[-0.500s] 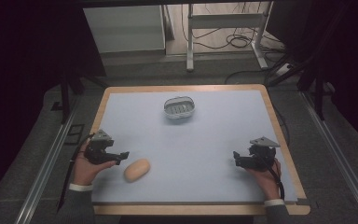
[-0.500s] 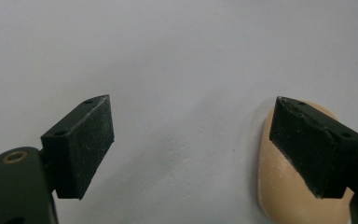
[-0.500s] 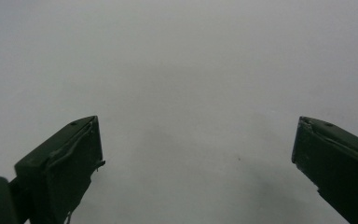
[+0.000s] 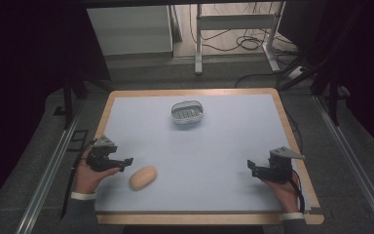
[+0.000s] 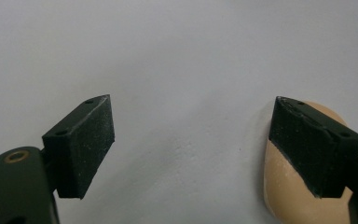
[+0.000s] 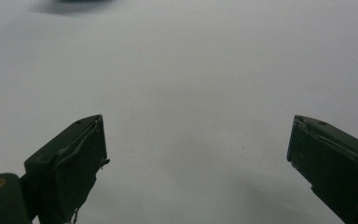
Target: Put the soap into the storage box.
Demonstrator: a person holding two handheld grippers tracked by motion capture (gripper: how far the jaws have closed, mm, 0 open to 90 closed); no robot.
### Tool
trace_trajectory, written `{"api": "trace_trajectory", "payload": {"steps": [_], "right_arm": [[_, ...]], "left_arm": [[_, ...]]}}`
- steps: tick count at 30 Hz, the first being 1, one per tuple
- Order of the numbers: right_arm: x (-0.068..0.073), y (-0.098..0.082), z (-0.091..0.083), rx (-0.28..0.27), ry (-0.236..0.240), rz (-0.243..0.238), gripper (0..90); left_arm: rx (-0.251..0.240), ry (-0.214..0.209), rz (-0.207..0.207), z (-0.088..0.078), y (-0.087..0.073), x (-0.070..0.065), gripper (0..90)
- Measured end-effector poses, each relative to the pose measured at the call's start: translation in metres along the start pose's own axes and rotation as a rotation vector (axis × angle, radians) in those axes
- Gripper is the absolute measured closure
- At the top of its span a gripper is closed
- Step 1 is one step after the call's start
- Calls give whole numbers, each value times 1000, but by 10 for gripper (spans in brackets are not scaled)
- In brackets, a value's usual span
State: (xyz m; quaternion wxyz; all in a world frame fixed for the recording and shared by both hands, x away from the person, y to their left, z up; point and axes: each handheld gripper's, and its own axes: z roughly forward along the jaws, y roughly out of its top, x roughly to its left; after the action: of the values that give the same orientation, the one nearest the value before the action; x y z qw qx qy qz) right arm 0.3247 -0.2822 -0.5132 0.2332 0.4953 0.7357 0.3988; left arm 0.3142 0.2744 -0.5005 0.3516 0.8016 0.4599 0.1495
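A tan oval lump (image 4: 143, 178) lies on the pale mat near the front left. My left gripper (image 4: 125, 162) is just to its left, open, with bare mat between the jaws. In the left gripper view its gripper (image 5: 191, 121) stands wide and the tan lump (image 5: 284, 191) sits behind the right jaw, outside the gap. A small grey slotted dish (image 4: 187, 112) rests at the back centre. My right gripper (image 4: 250, 168) is at the front right, pointing left. The right gripper (image 6: 198, 140) is open over bare mat.
The pale mat (image 4: 224, 146) covers a wooden table whose rim (image 4: 292, 141) shows around it. Beyond the far edge are a white cabinet (image 4: 131, 29), metal table legs (image 4: 198, 44) and cables on the floor. Rails run along both sides.
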Motion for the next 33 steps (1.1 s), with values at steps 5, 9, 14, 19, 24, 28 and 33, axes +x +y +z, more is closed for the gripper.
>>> {"api": "trace_trajectory", "payload": {"steps": [5, 9, 14, 19, 24, 28, 33], "right_arm": [[-1, 1, -4, -15, 5, -15, 51], [-6, 0, -4, -12, 42, 15, 51], [-7, -1, -6, -17, 23, -3, 58], [-7, 0, -9, -33, 20, -18, 58], [-5, 0, -12, -25, 2, -45, 58], [-3, -1, -11, -13, -1, -50, 58], [-3, -3, -12, -17, 9, -57, 58]], "left_arm": [[-3, 8, -4, -1, 1, 1, 176], [6, 13, -4, 0, 1, -2, 182], [4, 5, -26, 0, 3, -5, 180], [11, -3, -20, -7, 8, -14, 173], [22, -30, -4, -11, 16, -17, 198], [45, -36, 11, -9, 21, -18, 203], [58, -20, 68, -7, 23, -24, 216]]}}
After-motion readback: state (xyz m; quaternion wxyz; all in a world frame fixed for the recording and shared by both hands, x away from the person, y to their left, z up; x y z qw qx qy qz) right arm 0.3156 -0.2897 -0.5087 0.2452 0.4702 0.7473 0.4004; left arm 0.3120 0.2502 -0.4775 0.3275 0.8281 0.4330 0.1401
